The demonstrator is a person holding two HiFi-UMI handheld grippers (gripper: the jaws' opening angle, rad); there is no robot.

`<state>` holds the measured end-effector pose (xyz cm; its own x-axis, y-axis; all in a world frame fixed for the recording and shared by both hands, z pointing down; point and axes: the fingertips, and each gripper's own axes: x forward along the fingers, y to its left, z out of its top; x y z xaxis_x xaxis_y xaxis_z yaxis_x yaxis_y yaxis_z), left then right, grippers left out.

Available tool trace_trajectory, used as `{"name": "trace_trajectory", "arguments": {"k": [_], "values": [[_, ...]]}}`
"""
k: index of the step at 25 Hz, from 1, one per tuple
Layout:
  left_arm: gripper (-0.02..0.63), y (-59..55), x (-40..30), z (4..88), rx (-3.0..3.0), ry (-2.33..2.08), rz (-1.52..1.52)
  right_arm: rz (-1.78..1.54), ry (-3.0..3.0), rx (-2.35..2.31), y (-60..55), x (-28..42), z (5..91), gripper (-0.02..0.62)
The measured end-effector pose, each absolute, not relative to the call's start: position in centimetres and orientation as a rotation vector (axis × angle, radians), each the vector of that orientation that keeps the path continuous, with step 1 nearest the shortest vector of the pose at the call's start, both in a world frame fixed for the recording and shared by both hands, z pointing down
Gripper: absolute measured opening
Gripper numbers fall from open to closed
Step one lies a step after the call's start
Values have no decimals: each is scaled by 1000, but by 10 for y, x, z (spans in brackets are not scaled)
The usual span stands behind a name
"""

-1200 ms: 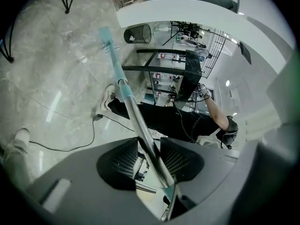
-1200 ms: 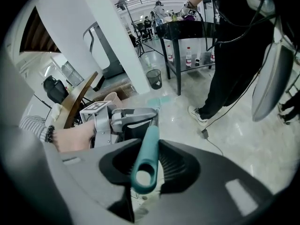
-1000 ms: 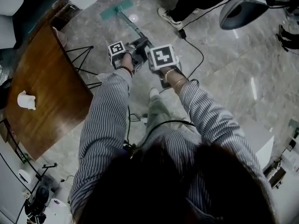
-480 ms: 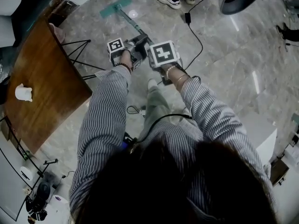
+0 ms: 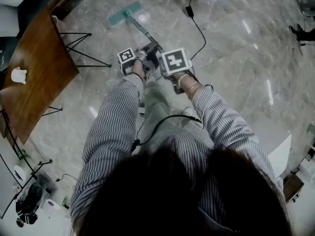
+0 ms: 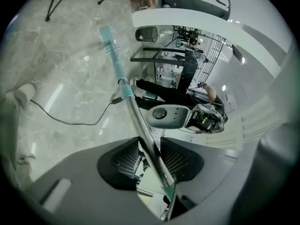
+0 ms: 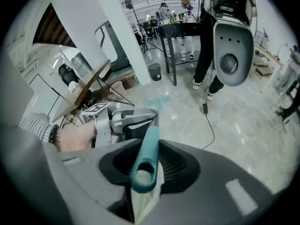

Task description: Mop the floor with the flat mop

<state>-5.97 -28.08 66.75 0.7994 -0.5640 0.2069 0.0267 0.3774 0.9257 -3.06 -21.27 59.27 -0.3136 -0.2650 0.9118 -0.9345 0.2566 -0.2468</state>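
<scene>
Grey marble floor [image 5: 236, 58] carries one flat mop [image 5: 123, 14], pad down ahead of the person in head view. Two claws hold it: left gripper view shows the left claw [image 6: 150, 165] clamped on the steel pole, right gripper view the right claw [image 7: 145, 165] gripping its looped teal end.

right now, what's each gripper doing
Left gripper: shut on the mop, around its metal pole.
Right gripper: shut on the mop, at its teal handle end.
</scene>
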Motion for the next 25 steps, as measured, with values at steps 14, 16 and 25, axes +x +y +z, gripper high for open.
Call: {"name": "trace_trajectory", "arguments": {"k": [14,16,25], "values": [[135,-40,70,689,1094,-585,-481,1036,-1710,958,30,103,612,112],[132,-6,87,689,1089,-585,-462,1019,-1728,957,60,119,611,112],[127,131,163,668,1075,-466,-295,1117,-1764,996,194,193,589,112]]}}
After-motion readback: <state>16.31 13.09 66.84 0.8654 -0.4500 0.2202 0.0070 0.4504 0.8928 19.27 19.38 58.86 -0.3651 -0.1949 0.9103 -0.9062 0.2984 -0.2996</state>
